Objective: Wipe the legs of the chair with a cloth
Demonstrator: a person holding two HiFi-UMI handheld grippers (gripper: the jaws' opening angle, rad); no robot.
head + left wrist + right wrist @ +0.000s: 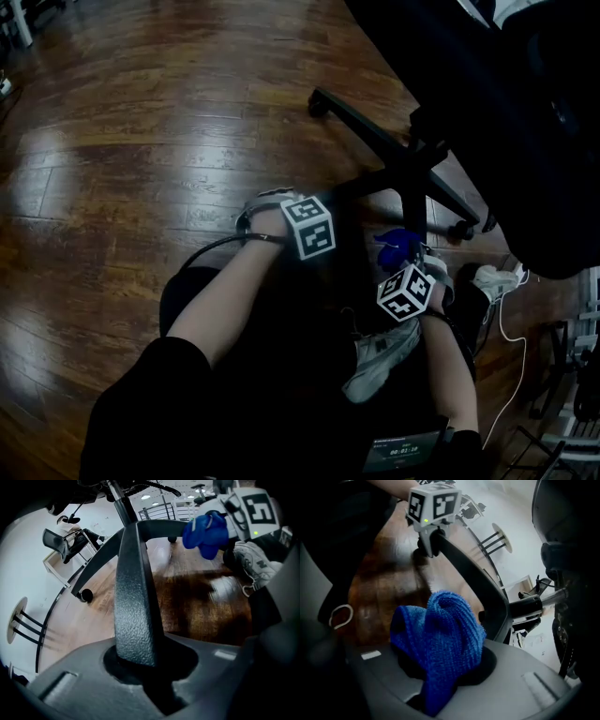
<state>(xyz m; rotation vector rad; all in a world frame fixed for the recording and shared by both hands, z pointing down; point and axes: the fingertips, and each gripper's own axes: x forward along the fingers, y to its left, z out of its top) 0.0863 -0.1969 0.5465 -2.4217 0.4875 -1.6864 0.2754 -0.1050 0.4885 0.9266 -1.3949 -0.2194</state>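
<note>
Your left gripper point(140, 667) is clamped on the near end of one chair leg point(133, 592), its jaws closed against the textured black plastic. Your right gripper point(445, 681) is clenched on a bunched blue cloth point(440, 634), which stands up from the jaws in a loose fold. In the head view the cloth lies just near of the hub point(412, 169) of the chair point(525, 112), to the right of the left gripper and close beside a leg. Whether it touches that leg cannot be told. Hazards, as judged from this arrangement: only one end of the cloth is pinched, so dragging it along the rough leg surface could pull it out of the jaws. The fold is thick and narrow, so a stroke may clean only a thin stripe, or bring the bare jaws onto the plastic. The chair stands on castors point(320, 101) on a glossy wooden floor point(141, 141), so a hard push from your right, or a slip of your left hold, could let the base roll or swing. Your shoe point(380, 356) and a white cable point(506, 328) lie near on the right, where a long stroke could catch them. Containers: none appear in any view, so nothing is held in one.
</note>
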